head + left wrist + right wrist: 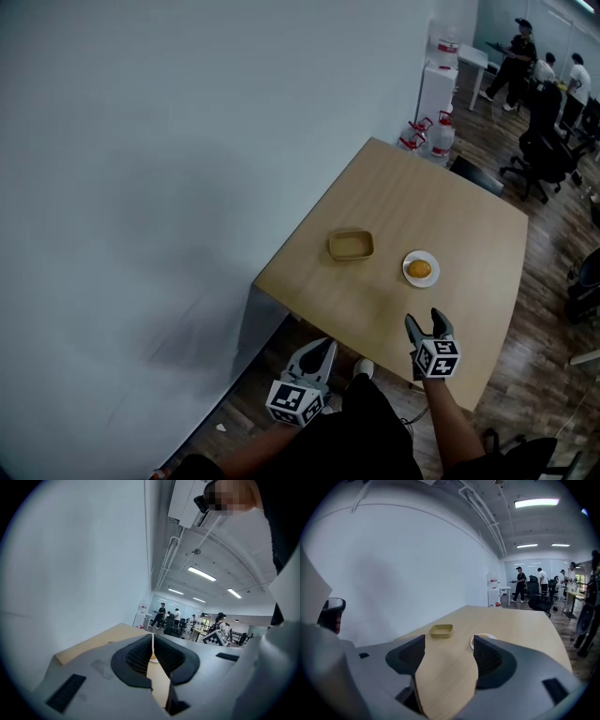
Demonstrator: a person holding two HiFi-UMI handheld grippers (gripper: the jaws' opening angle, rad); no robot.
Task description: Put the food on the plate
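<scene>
Head view shows a golden food piece (419,269) sitting on a small white dish (407,275) on the worktop (450,216), with a tan square plate (351,245) near it at its 10 o'clock. The right gripper (424,321) hovers at the dish's 6 o'clock, fingers spread wide around nothing. The left gripper (327,344), off the worktop's edge at 7 o'clock, has its fingers pressed together.
</scene>
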